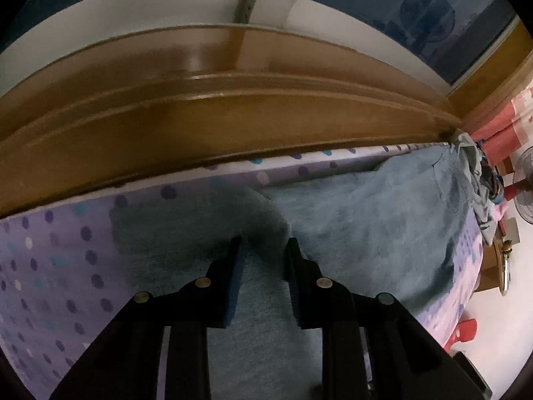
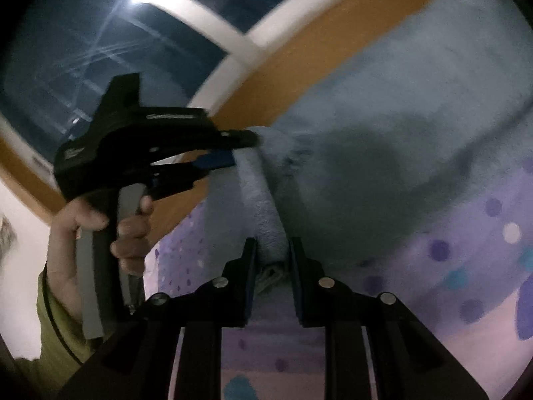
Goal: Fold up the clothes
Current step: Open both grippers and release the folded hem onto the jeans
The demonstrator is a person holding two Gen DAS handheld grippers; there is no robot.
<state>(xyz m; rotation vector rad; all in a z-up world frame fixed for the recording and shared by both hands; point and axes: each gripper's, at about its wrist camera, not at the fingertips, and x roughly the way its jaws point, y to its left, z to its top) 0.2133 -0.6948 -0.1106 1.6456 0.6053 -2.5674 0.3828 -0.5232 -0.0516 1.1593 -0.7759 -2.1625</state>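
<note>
A blue-grey fleece garment (image 1: 366,216) lies spread on a purple polka-dot bed sheet (image 1: 50,266). My left gripper (image 1: 265,243) is closed on a raised fold of it, and thick fabric fills the gap between the fingers. In the right wrist view the garment (image 2: 399,100) runs as a taut rolled band from the left gripper (image 2: 245,148) down to my right gripper (image 2: 271,243). The right gripper pinches a bunched edge of the fleece. A hand (image 2: 130,230) holds the left gripper's handle.
A brown wooden headboard (image 1: 233,116) runs along the far side of the bed, below a dark window (image 2: 100,33). A heap of other clothes (image 1: 476,180) sits at the bed's far right corner. Beyond the bed edge stand a fan (image 1: 526,183) and a red stool (image 1: 464,331).
</note>
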